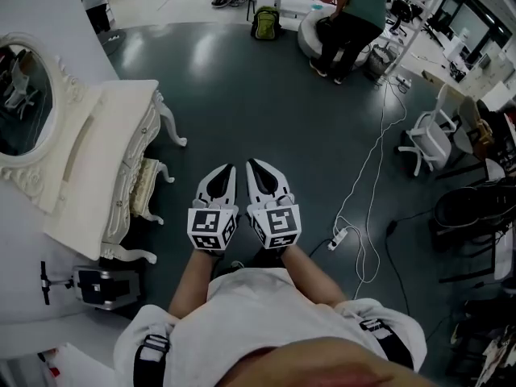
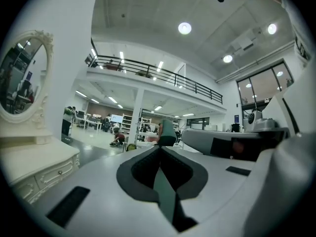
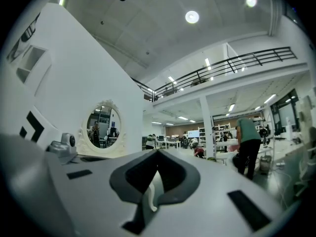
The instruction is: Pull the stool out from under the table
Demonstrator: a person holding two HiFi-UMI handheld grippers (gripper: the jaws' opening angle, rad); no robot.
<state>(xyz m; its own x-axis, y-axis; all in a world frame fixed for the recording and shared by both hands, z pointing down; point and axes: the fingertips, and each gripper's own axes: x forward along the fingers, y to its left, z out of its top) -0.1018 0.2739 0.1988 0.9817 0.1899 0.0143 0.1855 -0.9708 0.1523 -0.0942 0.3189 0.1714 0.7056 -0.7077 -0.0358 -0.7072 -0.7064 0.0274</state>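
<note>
Stool point(image 1: 148, 188) under dressing table point(image 1: 101, 147) looks light, stiff; grab a leg point(image 1: 166, 172). Left gripper point(image 1: 229, 169), right gripper point(image 1: 252, 165) closed, empty.

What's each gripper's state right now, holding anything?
Left gripper: closed, holding nothing.
Right gripper: closed, holding nothing.

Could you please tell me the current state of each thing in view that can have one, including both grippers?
stool: tucked under the table, only its edge showing, not yet pulled out.
table: standing, with its drawers closed.
mirror: upright on the table.
left gripper: jaws shut, empty, apart from the stool.
right gripper: jaws shut, empty, close beside the left gripper.
</note>
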